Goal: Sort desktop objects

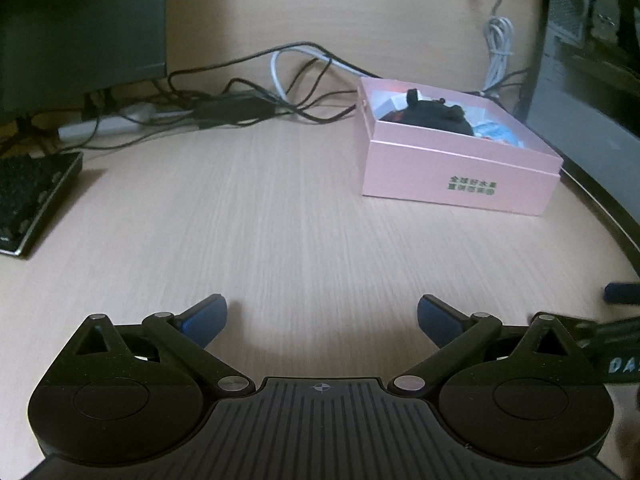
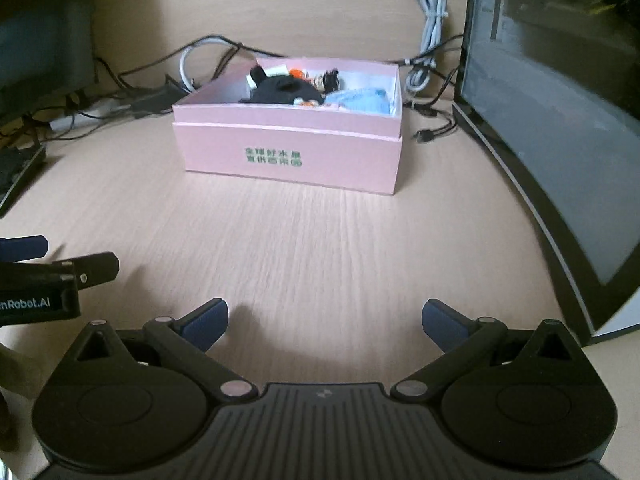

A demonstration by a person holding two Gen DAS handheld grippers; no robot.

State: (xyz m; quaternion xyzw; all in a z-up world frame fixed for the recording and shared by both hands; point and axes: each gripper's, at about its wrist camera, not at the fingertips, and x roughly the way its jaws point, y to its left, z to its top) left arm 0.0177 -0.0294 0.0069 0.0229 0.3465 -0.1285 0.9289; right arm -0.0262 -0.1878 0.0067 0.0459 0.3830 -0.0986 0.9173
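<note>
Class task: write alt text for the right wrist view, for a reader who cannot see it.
An open pink box holding small toys sits on a wooden desk, straight ahead of the open, empty right tool. A dark monitor stands to the right, tangled cables lie behind, and the left tool enters at left.

The left tool (image 1: 322,320) is held low and level, its blue-padded fingers (image 1: 204,322) spread wide with nothing between them. The right tool (image 2: 325,322) is held alongside it, likewise spread wide and empty, fingers pointing forward.
</note>
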